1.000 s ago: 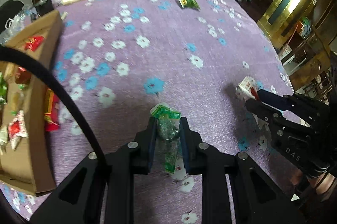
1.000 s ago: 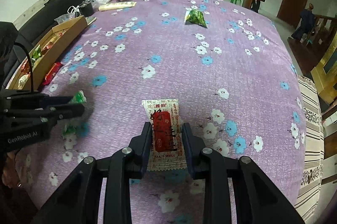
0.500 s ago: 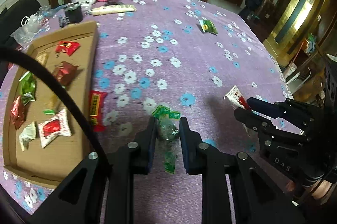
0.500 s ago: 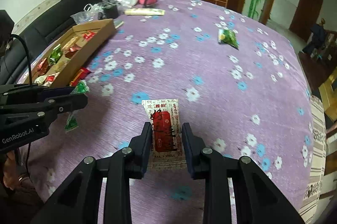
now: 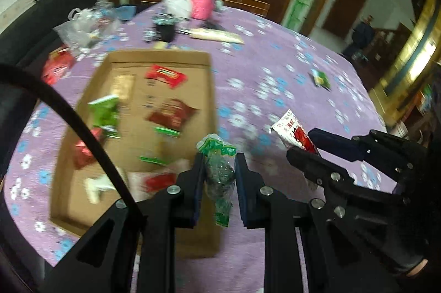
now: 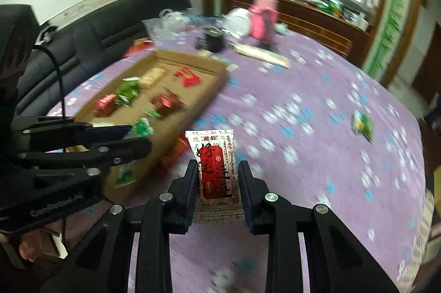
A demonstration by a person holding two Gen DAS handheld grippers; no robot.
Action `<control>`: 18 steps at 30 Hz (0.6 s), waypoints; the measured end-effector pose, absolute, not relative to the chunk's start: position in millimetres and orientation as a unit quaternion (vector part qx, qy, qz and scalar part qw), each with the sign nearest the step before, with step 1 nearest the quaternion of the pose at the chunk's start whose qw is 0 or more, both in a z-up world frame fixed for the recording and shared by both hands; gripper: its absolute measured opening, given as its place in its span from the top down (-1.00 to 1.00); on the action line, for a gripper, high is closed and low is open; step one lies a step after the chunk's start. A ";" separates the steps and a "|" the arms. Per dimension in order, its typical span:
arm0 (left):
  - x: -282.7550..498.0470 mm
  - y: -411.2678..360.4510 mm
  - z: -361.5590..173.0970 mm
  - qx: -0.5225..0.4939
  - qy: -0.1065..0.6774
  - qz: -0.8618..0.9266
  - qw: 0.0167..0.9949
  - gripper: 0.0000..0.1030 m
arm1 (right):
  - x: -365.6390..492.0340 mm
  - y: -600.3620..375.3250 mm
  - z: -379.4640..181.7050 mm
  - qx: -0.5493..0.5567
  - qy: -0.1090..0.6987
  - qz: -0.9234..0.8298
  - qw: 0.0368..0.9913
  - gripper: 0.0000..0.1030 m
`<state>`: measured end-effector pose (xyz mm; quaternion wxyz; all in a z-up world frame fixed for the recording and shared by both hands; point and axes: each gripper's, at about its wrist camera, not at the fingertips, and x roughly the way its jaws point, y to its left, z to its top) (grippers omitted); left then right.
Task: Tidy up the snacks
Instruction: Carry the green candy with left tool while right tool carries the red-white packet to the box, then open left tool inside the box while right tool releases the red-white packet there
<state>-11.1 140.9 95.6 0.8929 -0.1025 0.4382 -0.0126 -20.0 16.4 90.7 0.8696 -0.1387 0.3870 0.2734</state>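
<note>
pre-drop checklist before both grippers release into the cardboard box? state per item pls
1. Left gripper shut on the green snack packet: ok.
2. Right gripper shut on the red-and-white packet: ok.
3. Left packet over the cardboard box: not ok, it sits at the box's near right edge, partly outside.
4. Right packet over the box: not ok, it is above the purple tablecloth, right of the box wall.
5. Free floor in the box for two more packets: ok, bare cardboard shows between the snacks inside.
6. Clearance between the two grippers: cannot tell, they look close and the frames are motion-blurred.
</note>
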 end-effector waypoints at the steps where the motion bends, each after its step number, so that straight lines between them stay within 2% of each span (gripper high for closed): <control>1: -10.5 148.6 95.9 -0.107 0.436 -0.002 0.894 0.54 | -18.6 26.5 92.0 -0.143 0.384 0.282 0.867 0.46; 18: 19.1 232.4 66.2 -0.140 0.473 0.104 0.864 0.53 | 28.6 120.7 66.4 -0.158 0.422 0.323 0.832 0.43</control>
